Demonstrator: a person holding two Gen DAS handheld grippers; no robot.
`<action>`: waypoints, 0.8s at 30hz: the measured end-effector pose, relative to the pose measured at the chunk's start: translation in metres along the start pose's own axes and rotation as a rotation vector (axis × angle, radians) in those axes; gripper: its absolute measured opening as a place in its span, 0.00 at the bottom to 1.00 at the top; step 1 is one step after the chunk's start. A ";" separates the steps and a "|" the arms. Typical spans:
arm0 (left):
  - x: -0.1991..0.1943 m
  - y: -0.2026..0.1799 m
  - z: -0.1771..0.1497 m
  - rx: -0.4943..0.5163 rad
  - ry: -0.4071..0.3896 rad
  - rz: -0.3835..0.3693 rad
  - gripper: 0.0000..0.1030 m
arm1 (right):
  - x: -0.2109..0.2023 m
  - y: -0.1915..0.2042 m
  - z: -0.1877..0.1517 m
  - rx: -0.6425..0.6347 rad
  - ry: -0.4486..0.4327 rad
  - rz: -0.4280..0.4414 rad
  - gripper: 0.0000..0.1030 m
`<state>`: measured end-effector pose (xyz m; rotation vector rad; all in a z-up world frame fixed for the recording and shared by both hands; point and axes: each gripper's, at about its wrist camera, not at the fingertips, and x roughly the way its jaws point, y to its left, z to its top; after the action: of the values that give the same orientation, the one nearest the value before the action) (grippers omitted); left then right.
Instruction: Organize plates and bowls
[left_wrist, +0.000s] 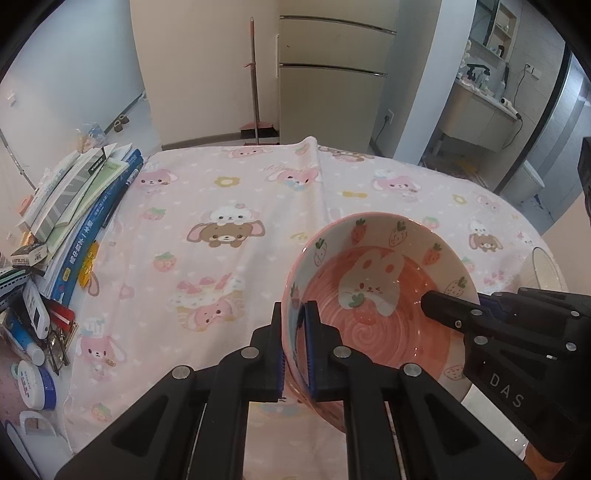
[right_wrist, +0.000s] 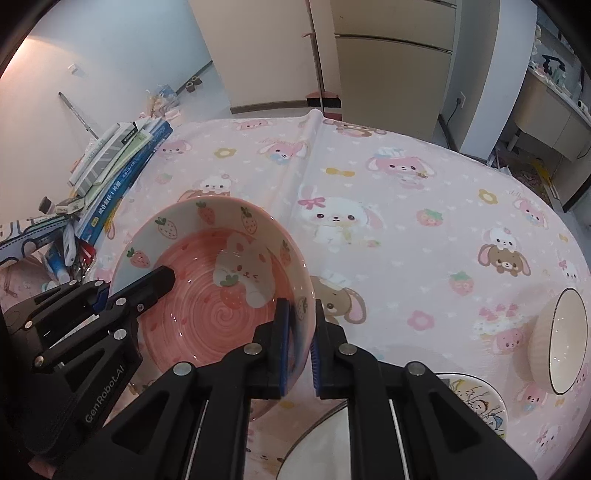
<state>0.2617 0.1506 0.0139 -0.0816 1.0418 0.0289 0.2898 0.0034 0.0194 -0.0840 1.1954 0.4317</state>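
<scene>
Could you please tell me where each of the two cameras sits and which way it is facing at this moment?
Left wrist view: on the left gripper, looking steeply down along its fingers, which clamp the left rim of the pink strawberry bowl; the right gripper enters from the right.
Right wrist view: on the right gripper, looking down at the bowl's right rim in its jaws; the left gripper enters from the left; a beige bowl and a cartoon plate lie to the right.
Shared: the bowl, both grippers, the pink tablecloth, the books.

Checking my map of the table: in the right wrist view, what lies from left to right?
Stack of books → left gripper → pink strawberry bowl → right gripper → cartoon plate → beige bowl.
</scene>
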 end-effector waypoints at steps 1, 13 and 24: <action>0.001 0.002 -0.001 -0.001 0.003 0.004 0.09 | 0.003 0.002 0.000 -0.004 0.005 0.002 0.10; 0.011 0.009 -0.007 0.012 0.021 0.019 0.10 | 0.016 0.009 -0.002 -0.015 0.035 0.010 0.10; 0.025 0.009 -0.012 0.012 0.047 0.009 0.11 | 0.021 0.009 -0.004 -0.021 0.039 -0.017 0.10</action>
<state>0.2631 0.1581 -0.0141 -0.0664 1.0895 0.0292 0.2894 0.0161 0.0006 -0.1210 1.2282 0.4293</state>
